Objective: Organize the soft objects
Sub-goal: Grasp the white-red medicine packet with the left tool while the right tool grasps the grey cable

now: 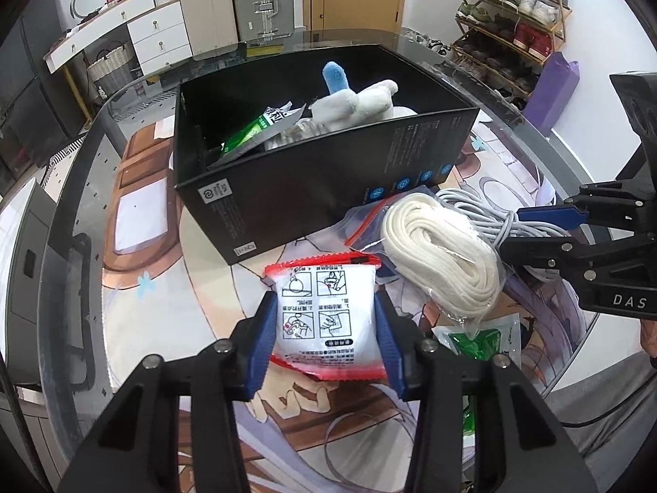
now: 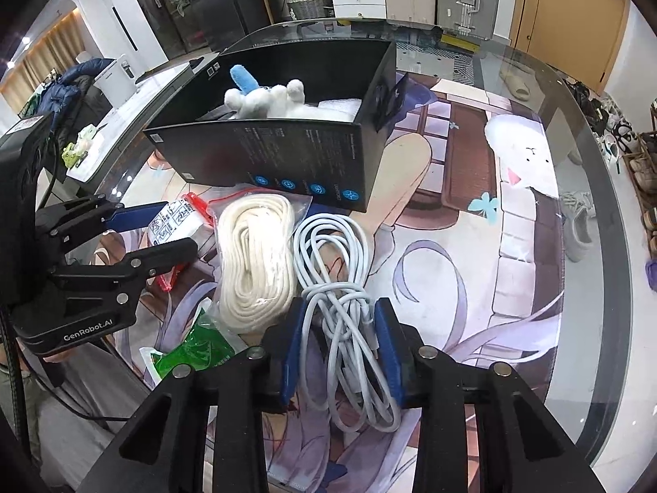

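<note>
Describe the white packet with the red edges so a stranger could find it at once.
Start at the open black cardboard box on the glass table. Just in front of it lies the white packet with red crimped edges, clamped between the left gripper. Unlike the cream rope coil beside it, it carries printed instruction pictures.

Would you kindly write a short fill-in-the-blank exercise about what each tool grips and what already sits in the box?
1. The left tool is closed on a white sachet with ____ edges.
2. The right tool is closed on a bundled white ____.
3. A plush toy with a blue horn lies inside the ____ box.
4. The cream rope coil lies ____ the box, on the table.

Missing words: red; cable; black; outside
</note>
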Action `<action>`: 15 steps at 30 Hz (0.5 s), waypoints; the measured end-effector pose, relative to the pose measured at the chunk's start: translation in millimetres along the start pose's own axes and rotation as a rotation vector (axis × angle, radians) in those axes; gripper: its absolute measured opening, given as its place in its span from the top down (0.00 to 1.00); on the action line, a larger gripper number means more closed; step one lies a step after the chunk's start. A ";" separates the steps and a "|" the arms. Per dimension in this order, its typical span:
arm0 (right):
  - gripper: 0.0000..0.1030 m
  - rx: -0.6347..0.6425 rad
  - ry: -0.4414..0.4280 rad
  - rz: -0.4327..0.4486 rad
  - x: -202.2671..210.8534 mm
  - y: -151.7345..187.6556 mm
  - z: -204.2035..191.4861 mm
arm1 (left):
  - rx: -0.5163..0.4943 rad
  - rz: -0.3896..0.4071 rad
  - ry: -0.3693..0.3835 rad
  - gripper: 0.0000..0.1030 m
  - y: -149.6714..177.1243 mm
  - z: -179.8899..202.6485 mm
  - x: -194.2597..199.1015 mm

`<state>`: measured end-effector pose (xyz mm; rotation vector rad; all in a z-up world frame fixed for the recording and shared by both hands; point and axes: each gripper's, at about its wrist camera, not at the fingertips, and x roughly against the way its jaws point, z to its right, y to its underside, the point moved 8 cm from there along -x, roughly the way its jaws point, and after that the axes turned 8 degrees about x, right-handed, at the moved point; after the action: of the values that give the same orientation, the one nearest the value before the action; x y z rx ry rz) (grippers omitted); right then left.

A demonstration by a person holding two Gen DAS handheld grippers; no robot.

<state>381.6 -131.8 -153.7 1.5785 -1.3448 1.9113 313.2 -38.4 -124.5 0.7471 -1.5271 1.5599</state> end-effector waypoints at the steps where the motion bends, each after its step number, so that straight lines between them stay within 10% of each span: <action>1: 0.72 0.004 0.003 0.002 0.8 -0.1 -0.5 | -0.003 -0.001 0.000 0.57 0.2 0.2 0.4; 15: 0.73 0.059 0.026 -0.005 2.5 2.2 -8.8 | -0.012 0.012 0.015 0.58 5.9 -4.1 16.9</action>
<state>373.9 -126.6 -151.9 1.5773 -1.2832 1.9789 300.3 -31.5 -113.3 0.7194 -1.5317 1.5608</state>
